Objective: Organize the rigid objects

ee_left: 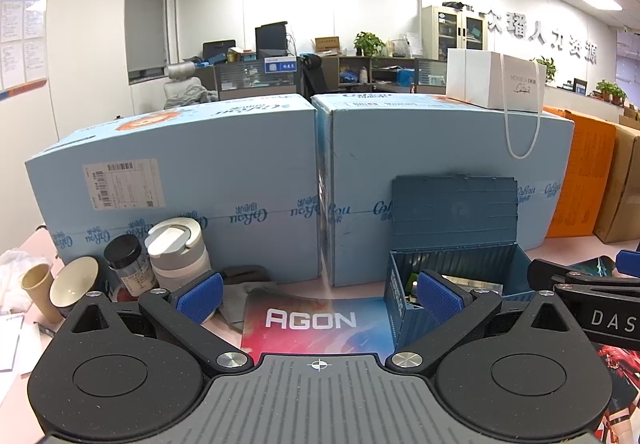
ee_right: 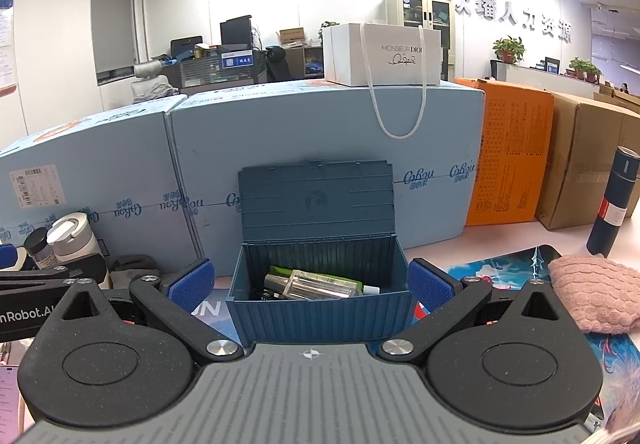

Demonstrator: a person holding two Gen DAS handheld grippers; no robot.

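Note:
A dark blue container-style box stands open on the AGON mat, its lid leaning back against the light blue cartons. Inside lie a silver tube and a green packet. My right gripper is open and empty, its blue pads either side of the box front. My left gripper is open and empty, left of the box, over the mat. The right gripper also shows at the right edge of the left wrist view.
Two light blue cartons wall the back, with orange and brown cartons to the right. A grey-lidded mug, a jar and paper cups stand left. A dark bottle and pink cloth lie right.

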